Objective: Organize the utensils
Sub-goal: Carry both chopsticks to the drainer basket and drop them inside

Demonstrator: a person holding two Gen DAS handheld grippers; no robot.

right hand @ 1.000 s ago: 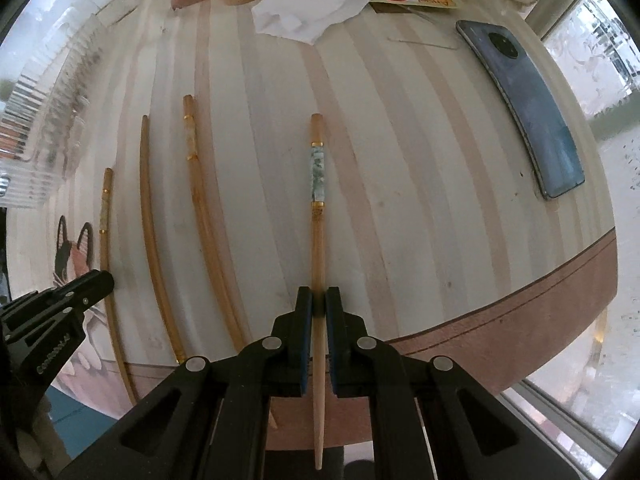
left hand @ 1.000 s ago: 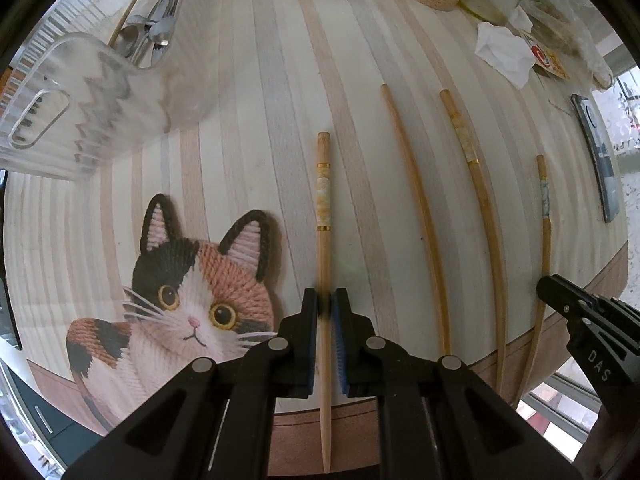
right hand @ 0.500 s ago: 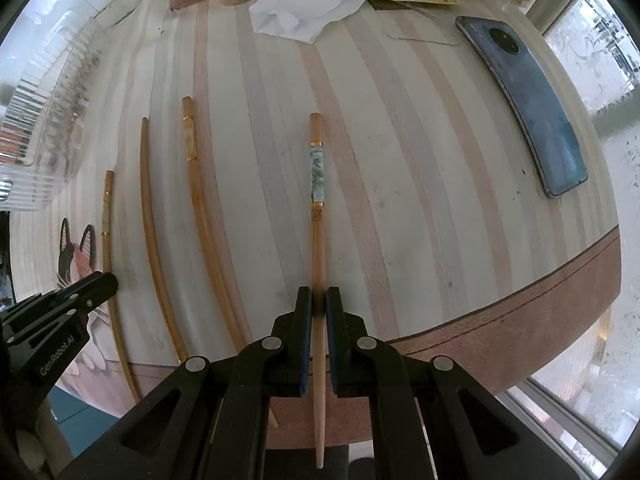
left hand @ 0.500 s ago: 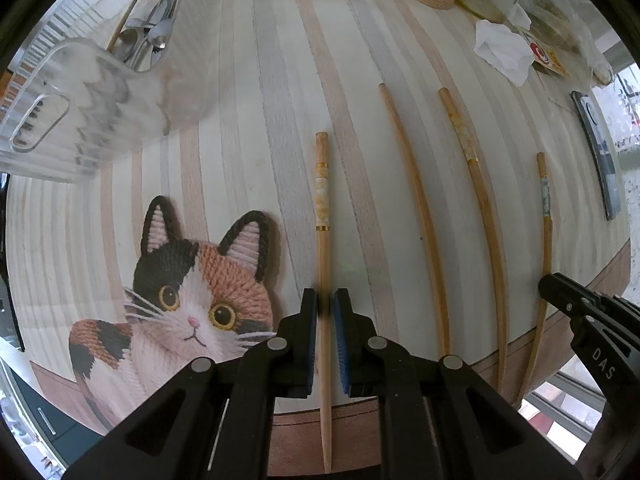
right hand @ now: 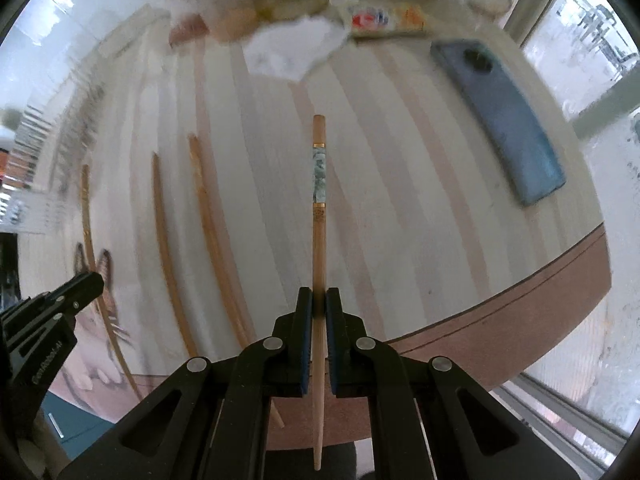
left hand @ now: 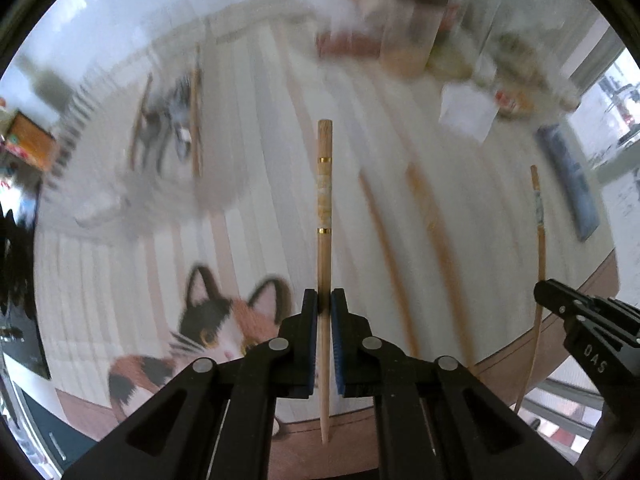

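Note:
My left gripper is shut on a wooden chopstick with a cream band and holds it lifted above the striped table. My right gripper is shut on a wooden chopstick with a green patterned band, also lifted. Two more plain chopsticks lie on the table between the grippers; they also show in the right wrist view. A clear plastic utensil tray with cutlery in it sits at the far left, blurred.
A cat-shaped coaster lies near the table's front edge at the left. A blue phone lies at the right. A white tissue, jars and packets stand along the back. The table's brown front edge runs below the grippers.
Both grippers have lifted and tilted up with their chopsticks, which are now off the table. The view has swung toward the back of the table and is motion-blurred.

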